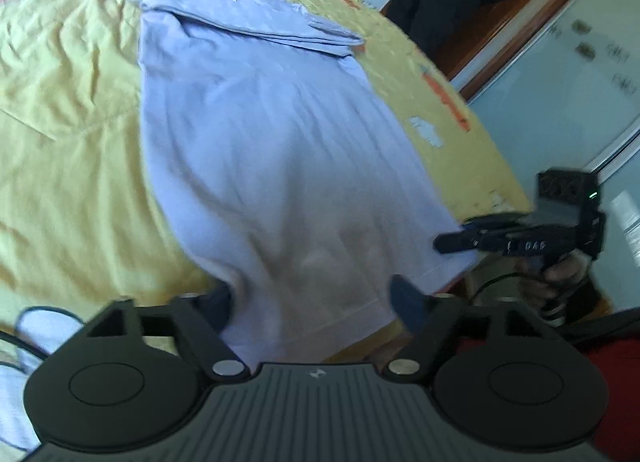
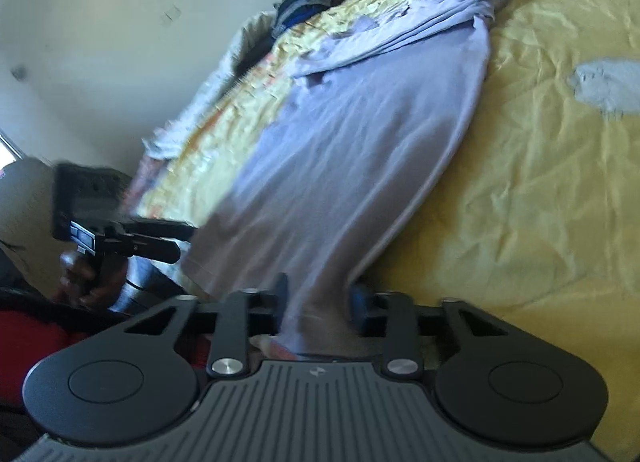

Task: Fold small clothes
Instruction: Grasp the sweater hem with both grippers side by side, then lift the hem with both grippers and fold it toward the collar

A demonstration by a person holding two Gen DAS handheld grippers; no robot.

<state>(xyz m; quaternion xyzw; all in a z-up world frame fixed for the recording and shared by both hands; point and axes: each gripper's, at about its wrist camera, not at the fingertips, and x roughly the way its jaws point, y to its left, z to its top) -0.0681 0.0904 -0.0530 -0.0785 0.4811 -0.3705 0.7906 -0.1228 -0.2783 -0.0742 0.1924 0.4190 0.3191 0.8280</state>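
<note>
**Hem corners of the shirt at the start of a lengthwise fold**

The right gripper point(image 2: 318, 302) is clenched on one near corner of the lavender shirt point(image 2: 360, 150); cloth passes between its blue pads. The left gripper point(image 1: 316, 298) stands partly parted astride the opposite hem corner, and the pads do not visibly press the cloth. Risk: if the hem is lifted now, the left corner may slip free, so the fold would go askew or bunch. A shallow bite on the right could likewise release under tension. The shirt extends forward from both tools across the yellow bedspread point(image 2: 540, 202), its sleeves already folded over at the far end, well apart from the jaws.
</note>
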